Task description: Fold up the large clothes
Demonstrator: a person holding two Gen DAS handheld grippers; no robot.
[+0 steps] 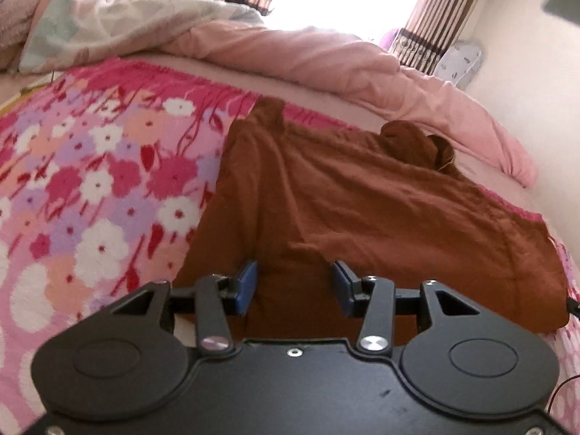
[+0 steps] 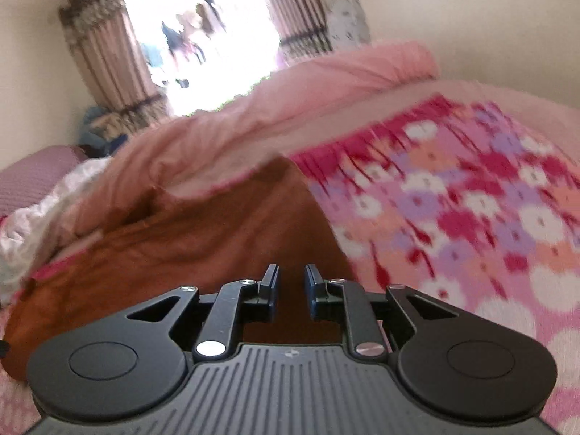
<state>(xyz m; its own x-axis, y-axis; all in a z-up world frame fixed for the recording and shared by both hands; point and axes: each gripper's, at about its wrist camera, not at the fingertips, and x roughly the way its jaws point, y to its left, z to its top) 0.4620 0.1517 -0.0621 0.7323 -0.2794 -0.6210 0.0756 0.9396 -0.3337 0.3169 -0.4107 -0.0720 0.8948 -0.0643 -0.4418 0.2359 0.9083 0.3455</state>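
Observation:
A large rust-brown garment lies spread and wrinkled on the floral bed cover. A bunched part sits at its far edge. My left gripper is open just above the garment's near edge, with brown cloth between and below its blue pads. In the right wrist view the same garment lies on the bed. My right gripper is open with a narrow gap and hovers over the garment's near right edge, holding nothing.
A pink quilt is heaped along the far side of the bed and shows in the right wrist view too. A white and pastel blanket lies far left. Curtains and a bright window stand behind.

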